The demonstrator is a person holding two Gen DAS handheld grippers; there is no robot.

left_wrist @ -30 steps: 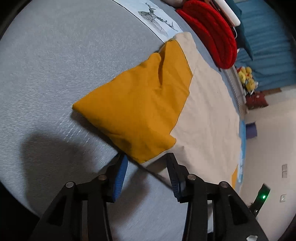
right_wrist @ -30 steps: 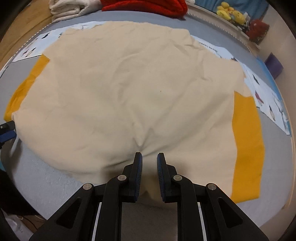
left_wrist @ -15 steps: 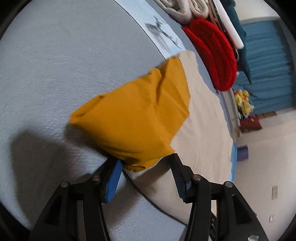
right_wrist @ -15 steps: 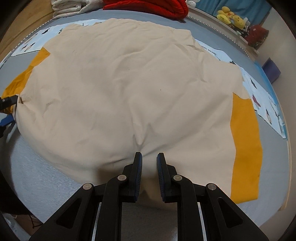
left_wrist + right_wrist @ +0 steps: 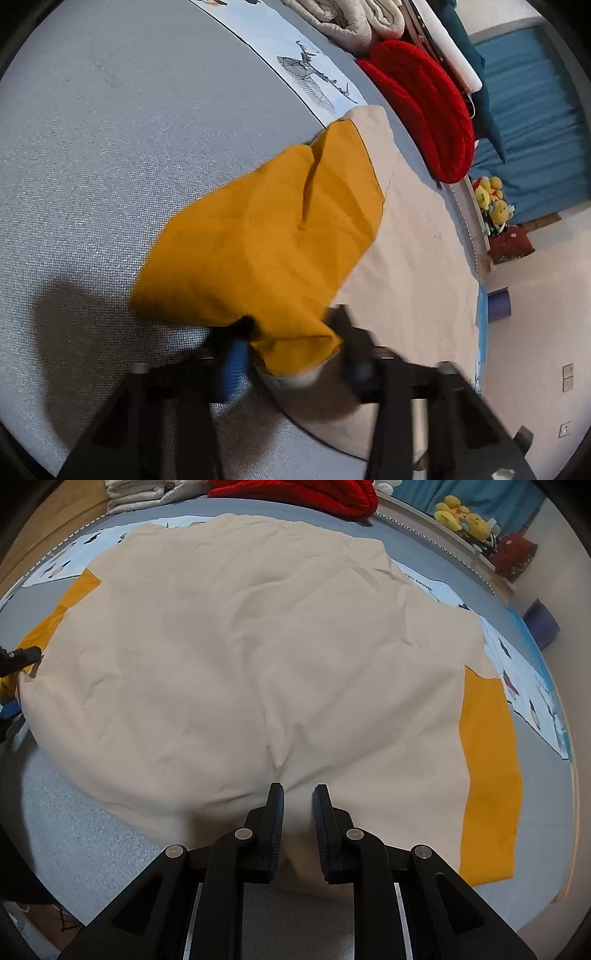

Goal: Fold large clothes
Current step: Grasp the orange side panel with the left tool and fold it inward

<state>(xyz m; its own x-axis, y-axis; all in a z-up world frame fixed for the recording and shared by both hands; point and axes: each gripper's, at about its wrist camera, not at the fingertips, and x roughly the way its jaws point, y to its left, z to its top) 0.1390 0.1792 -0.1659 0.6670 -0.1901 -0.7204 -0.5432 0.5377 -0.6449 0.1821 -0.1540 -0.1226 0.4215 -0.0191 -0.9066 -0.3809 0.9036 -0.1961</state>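
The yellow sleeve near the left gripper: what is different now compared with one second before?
The left gripper has moved in on the yellow sleeve, whose cuff corner now lies between its closing jaws and looks bunched up; earlier it lay flat ahead of them. The right gripper stayed pinched on the hem of the cream shirt, still spread on the bed.

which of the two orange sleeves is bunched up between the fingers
The orange sleeve at the left gripper, whose fingers are closing around its crumpled end. The other orange sleeve lies flat and untouched.
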